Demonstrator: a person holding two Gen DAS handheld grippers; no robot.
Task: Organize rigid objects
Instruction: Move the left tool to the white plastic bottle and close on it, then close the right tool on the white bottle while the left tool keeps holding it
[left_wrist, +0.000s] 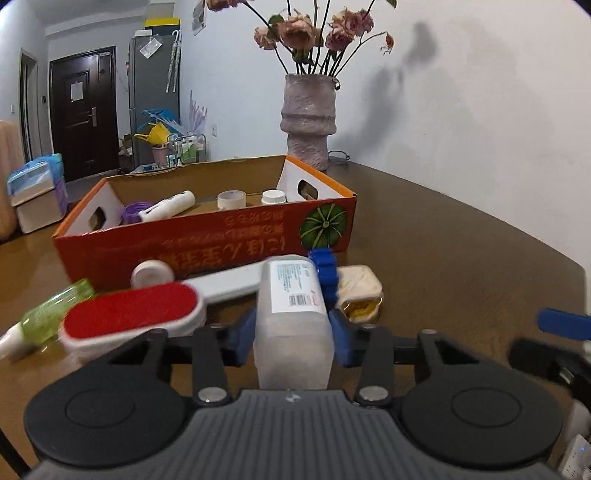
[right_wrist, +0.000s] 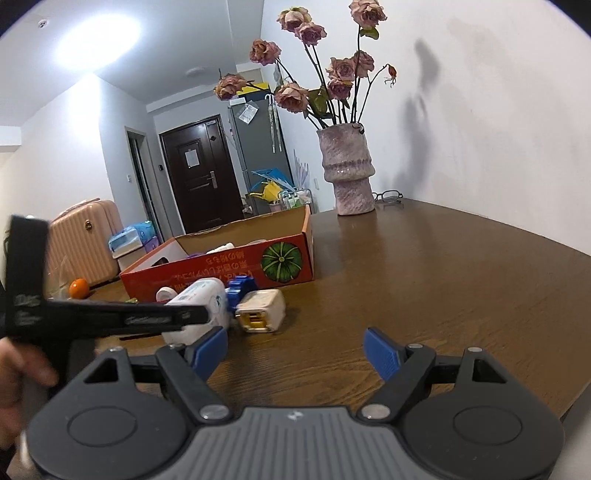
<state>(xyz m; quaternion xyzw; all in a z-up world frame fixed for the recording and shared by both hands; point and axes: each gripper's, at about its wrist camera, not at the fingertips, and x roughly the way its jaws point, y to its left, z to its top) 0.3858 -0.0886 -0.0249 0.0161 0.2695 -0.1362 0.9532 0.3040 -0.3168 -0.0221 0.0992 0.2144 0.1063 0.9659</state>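
Note:
My left gripper (left_wrist: 293, 325) is shut on a translucent white bottle (left_wrist: 291, 295) with a printed label; both blue pads press its sides. The bottle points away toward the orange cardboard box (left_wrist: 203, 240). Beside it on the table lie a red lint brush with a white handle (left_wrist: 133, 314), a green bottle (left_wrist: 51, 314), a white round cap (left_wrist: 151, 273), a blue plastic piece (left_wrist: 325, 269) and a cream case with a yellow inside (left_wrist: 360, 291). My right gripper (right_wrist: 295, 349) stands open over bare wood, to the right of the bottle (right_wrist: 199, 295) and the case (right_wrist: 260, 310).
The box (right_wrist: 221, 266) holds a white bottle (left_wrist: 170, 205), a purple item (left_wrist: 135, 212), a tape roll (left_wrist: 231, 199) and a white-capped jar (left_wrist: 273, 197). A vase of dried roses (right_wrist: 347, 173) and glasses (right_wrist: 388, 195) stand by the wall. A hand (right_wrist: 18, 373) shows at the left.

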